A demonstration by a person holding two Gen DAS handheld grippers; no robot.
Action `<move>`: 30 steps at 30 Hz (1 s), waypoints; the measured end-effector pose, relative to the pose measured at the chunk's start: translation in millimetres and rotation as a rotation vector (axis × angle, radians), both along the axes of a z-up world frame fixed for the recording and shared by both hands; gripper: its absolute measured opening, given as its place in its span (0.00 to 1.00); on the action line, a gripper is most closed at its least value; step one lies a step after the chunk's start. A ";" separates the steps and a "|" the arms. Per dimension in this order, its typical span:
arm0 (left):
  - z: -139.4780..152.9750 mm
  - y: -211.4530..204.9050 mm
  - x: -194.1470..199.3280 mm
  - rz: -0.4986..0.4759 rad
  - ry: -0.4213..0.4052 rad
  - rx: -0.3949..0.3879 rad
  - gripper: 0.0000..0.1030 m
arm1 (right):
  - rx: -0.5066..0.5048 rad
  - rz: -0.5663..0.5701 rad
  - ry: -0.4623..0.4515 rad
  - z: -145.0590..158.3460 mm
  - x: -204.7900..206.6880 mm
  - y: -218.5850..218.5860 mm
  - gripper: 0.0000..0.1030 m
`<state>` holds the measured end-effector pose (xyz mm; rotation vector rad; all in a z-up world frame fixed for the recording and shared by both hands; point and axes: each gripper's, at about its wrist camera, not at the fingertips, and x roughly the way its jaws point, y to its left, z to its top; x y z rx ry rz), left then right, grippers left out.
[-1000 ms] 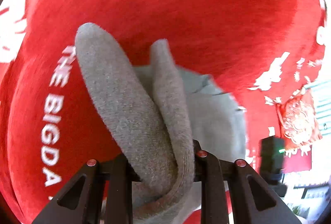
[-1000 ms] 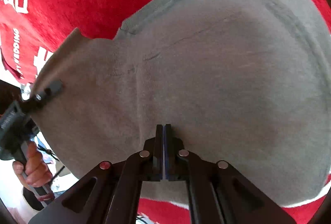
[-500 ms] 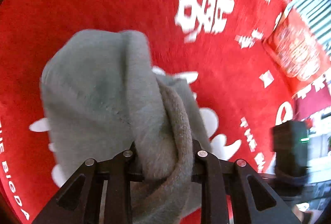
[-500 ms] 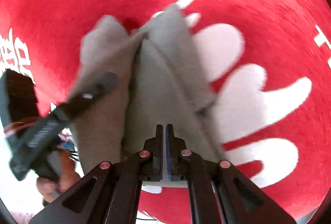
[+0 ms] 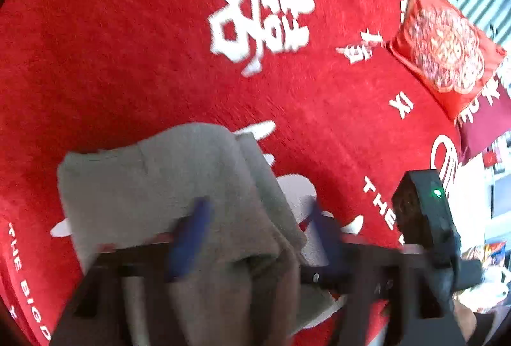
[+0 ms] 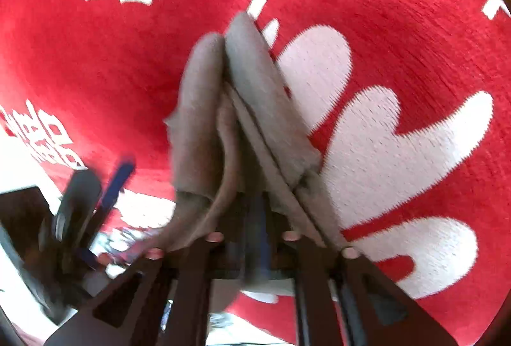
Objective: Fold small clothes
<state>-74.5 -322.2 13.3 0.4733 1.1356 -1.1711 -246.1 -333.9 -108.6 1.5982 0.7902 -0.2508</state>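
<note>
I take this as the set-down at the end of a fold. The small grey fleece garment (image 5: pixel 153 186) hangs bunched in several upright layers over the red plush blanket with white lettering (image 5: pixel 127 42), close to the blanket's near edge and partly above the big white scalloped motif (image 6: pixel 377 129). My left tool (image 5: pixel 257 205) looks released, its blue pads well apart with cloth lying loosely between them. The right tool (image 6: pixel 255 218) is smeared by motion and buried in cloth, so I cannot tell whether it is clenched. To do this well I would lower the bundle until its bottom fold rests on the blanket, lay the layers over to one side so that their edges stack, and only then let go. I would draw the left tool back along its own fingers, since fleece probably snags on a pad. The red embroidered cushion (image 5: pixel 444 55) at the far right edge is well apart.
</note>
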 end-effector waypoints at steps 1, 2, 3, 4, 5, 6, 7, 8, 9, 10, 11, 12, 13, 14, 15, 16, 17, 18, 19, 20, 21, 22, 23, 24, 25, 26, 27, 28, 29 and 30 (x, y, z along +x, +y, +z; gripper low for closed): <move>8.8 11.5 7.1 0.046 -0.035 -0.023 1.00 | 0.027 -0.031 -0.024 -2.2 -1.0 -2.8 0.48; 14.8 21.2 14.0 0.076 -0.062 -0.035 1.00 | 0.057 -0.062 -0.062 -3.8 -4.0 -7.1 0.54; 18.0 30.4 21.5 0.099 -0.075 -0.032 1.00 | 0.084 -0.088 -0.099 -6.2 -1.8 -9.2 0.54; 19.2 40.7 31.6 0.132 -0.082 -0.015 1.00 | 0.100 -0.099 -0.116 -8.0 2.9 -10.8 0.54; 18.3 49.6 38.6 0.161 -0.089 0.004 1.00 | 0.123 -0.102 -0.132 -10.8 7.7 -12.9 0.54; 15.9 58.0 47.2 0.191 -0.094 0.032 1.00 | 0.134 -0.096 -0.138 -12.7 11.5 -14.3 0.54; 11.5 67.4 56.9 0.217 -0.091 0.062 1.00 | 0.138 -0.087 -0.140 -11.3 12.3 -16.9 0.54; 7.5 75.8 65.4 0.242 -0.084 0.085 1.00 | 0.138 -0.064 -0.146 -9.0 18.4 -19.1 0.56; 2.6 84.2 74.7 0.270 -0.075 0.106 1.00 | 0.132 -0.039 -0.146 -5.2 21.9 -22.3 0.57; -2.7 93.8 84.9 0.305 -0.064 0.129 1.00 | 0.117 -0.002 -0.134 0.4 28.2 -23.7 0.57; -7.3 102.3 92.4 0.330 -0.055 0.143 1.00 | 0.103 0.025 -0.117 0.7 36.3 -26.1 0.57; -15.4 114.0 101.3 0.363 -0.046 0.168 1.00 | 0.087 0.052 -0.094 1.8 43.6 -28.3 0.57; -22.2 120.2 105.8 0.379 -0.040 0.186 1.00 | 0.067 0.084 -0.060 2.9 53.0 -29.7 0.57; -29.1 125.4 109.0 0.387 -0.027 0.203 1.00 | 0.044 0.114 -0.027 5.6 62.1 -30.4 0.49; -39.2 132.4 112.8 0.394 -0.007 0.225 1.00 | -0.007 0.160 0.018 10.5 72.4 -30.8 0.34; -44.1 137.3 114.2 0.402 0.002 0.234 1.00 | -0.052 0.195 0.046 16.7 78.8 -30.3 0.14; -48.3 141.0 114.8 0.408 0.009 0.238 1.00 | -0.118 0.240 0.078 26.2 86.9 -28.5 0.14; -52.6 144.9 113.8 0.412 0.011 0.243 1.00 | -0.191 0.283 0.073 41.5 94.2 -25.1 0.14; -54.5 142.5 108.3 0.411 0.007 0.245 1.00 | -0.229 0.301 0.052 52.7 98.0 -23.4 0.14; -54.6 144.2 107.1 0.411 0.004 0.243 1.00 | -0.270 0.315 0.027 61.3 92.7 -24.9 0.14; -53.2 146.3 105.7 0.411 0.004 0.232 1.00 | -0.297 0.317 0.013 69.6 91.1 -24.6 0.14; -52.2 147.1 103.3 0.410 0.004 0.221 1.00 | -0.321 0.311 0.007 77.5 86.5 -25.2 0.14; -51.3 146.6 101.7 0.407 0.004 0.215 1.00 | -0.330 0.304 0.013 77.9 82.6 -26.5 0.14; -52.4 144.2 98.8 0.399 0.004 0.215 1.00 | -0.339 0.296 0.042 73.8 77.0 -29.3 0.14; -54.7 142.3 96.4 0.389 0.002 0.219 1.00 | -0.336 0.280 0.078 68.4 73.6 -33.2 0.14; -56.7 140.5 94.0 0.379 -0.003 0.225 1.00 | -0.326 0.266 0.107 59.3 68.4 -37.2 0.14; -60.5 138.3 90.6 0.368 -0.012 0.235 1.00 | -0.317 0.262 0.132 49.4 64.4 -40.7 0.14; -66.0 136.8 86.8 0.355 -0.013 0.244 1.00 | -0.303 0.274 0.172 35.1 60.1 -43.8 0.15; -68.6 136.1 86.3 0.351 -0.008 0.246 1.00 | -0.288 0.282 0.201 25.2 60.6 -45.5 0.20; -71.6 136.9 84.3 0.348 -0.001 0.245 1.00 | -0.279 0.269 0.210 21.3 58.0 -46.4 0.22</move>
